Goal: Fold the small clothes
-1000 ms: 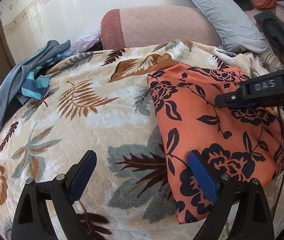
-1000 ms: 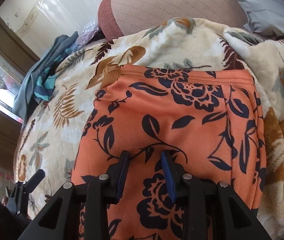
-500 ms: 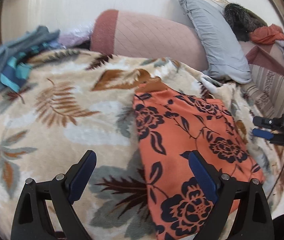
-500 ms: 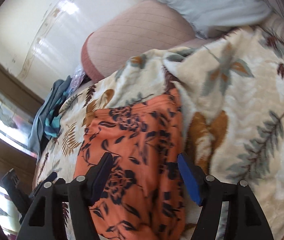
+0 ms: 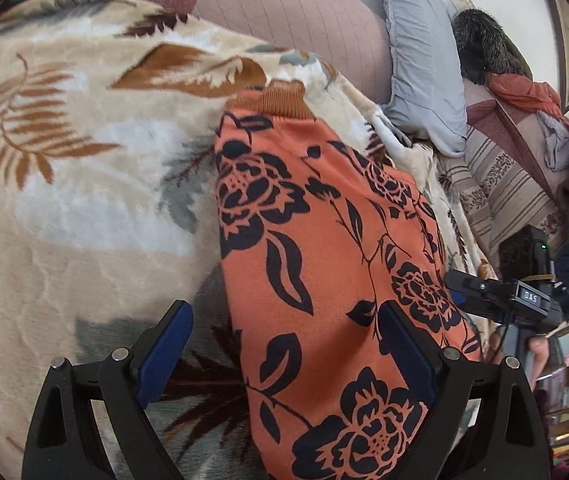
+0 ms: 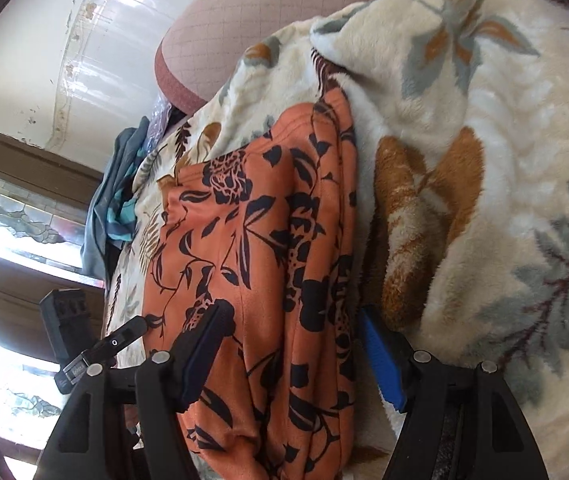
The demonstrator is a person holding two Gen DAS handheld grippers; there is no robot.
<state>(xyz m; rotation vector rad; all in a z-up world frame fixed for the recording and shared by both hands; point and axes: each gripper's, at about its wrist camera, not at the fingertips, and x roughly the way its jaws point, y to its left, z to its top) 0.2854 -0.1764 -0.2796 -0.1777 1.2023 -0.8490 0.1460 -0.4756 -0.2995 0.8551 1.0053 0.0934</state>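
We have the orange floral garment (image 5: pixel 324 264) lying folded into a long strip on the leaf-patterned blanket (image 5: pixel 84 184) of the bed, its ribbed brown band toward the far edge by the pink bolster (image 5: pixel 292 20) and its long axis running from there back to the near edge. We judge it light, soft and limp with a smooth face, best pinched at the near end through all its layers. Both the left hand-held gripper (image 5: pixel 284 344) and the right hand-held gripper (image 6: pixel 296 344) stand wide, the right's jaws having just been opening, straddling the cloth without pressing it.
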